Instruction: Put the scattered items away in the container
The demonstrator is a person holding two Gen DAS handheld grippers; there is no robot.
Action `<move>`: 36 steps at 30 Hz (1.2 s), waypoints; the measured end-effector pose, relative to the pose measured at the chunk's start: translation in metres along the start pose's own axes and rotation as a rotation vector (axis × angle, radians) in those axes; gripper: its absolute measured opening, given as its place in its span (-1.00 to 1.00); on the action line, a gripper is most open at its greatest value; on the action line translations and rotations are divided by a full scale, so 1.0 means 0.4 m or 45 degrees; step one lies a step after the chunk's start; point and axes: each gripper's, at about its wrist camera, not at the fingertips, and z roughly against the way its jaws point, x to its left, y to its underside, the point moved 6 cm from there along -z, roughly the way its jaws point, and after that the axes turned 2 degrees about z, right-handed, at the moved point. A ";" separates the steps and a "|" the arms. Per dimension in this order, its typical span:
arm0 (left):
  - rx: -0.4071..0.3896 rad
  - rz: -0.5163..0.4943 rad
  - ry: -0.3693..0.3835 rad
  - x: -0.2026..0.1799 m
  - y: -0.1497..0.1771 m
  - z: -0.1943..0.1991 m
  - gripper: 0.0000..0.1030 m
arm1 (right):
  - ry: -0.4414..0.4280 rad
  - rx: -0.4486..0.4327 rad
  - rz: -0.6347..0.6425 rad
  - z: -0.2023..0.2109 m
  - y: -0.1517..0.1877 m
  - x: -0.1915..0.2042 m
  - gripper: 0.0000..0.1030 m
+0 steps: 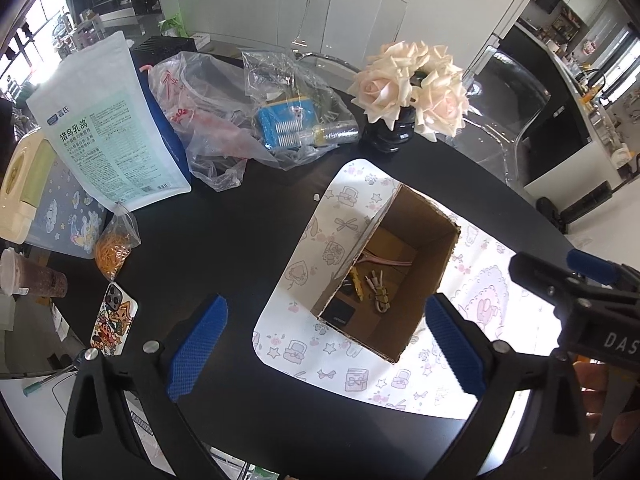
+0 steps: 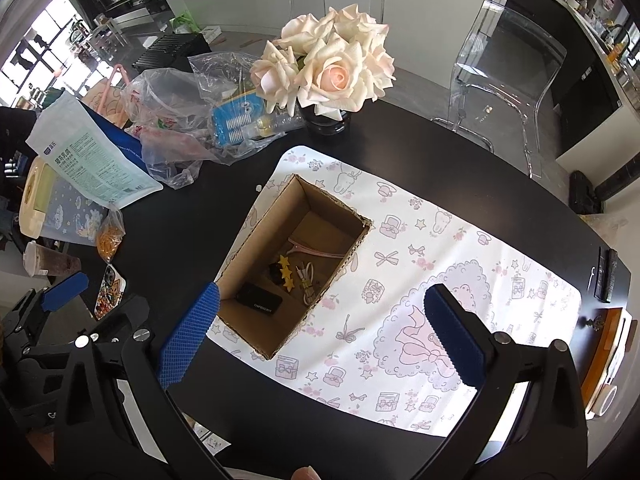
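Observation:
An open cardboard box (image 1: pixel 424 236) (image 2: pixel 256 232) stands on a patterned white mat (image 1: pixel 352 376) (image 2: pixel 400 280) on the black table. Inside lie a pink hair clip (image 1: pixel 390 262) (image 2: pixel 316 254), a yellow star clip (image 2: pixel 286 274), a coiled cable (image 1: pixel 380 294) (image 2: pixel 308 280) and a small black box (image 1: pixel 340 314) (image 2: pixel 260 302). My left gripper (image 1: pixel 326 344) is open and empty, above the box's near end. My right gripper (image 2: pixel 320 332) is open and empty, above the box's near right corner. The right gripper also shows at the right edge of the left wrist view (image 1: pixel 592 276).
A vase of pale roses (image 1: pixel 412 88) (image 2: pixel 328 64), plastic bags (image 1: pixel 240 116) (image 2: pixel 180 112) and a printed pouch (image 1: pixel 108 128) (image 2: pixel 88 156) stand at the back. A bag of rubber bands (image 1: pixel 114 250), a phone (image 1: pixel 116 320) and a drink cup (image 1: pixel 32 278) lie left. A clear chair (image 2: pixel 504 76) stands behind.

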 end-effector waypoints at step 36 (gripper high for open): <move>-0.176 -0.449 0.113 -0.433 0.193 0.295 0.99 | 0.181 -0.285 -0.306 0.464 0.432 -0.379 1.00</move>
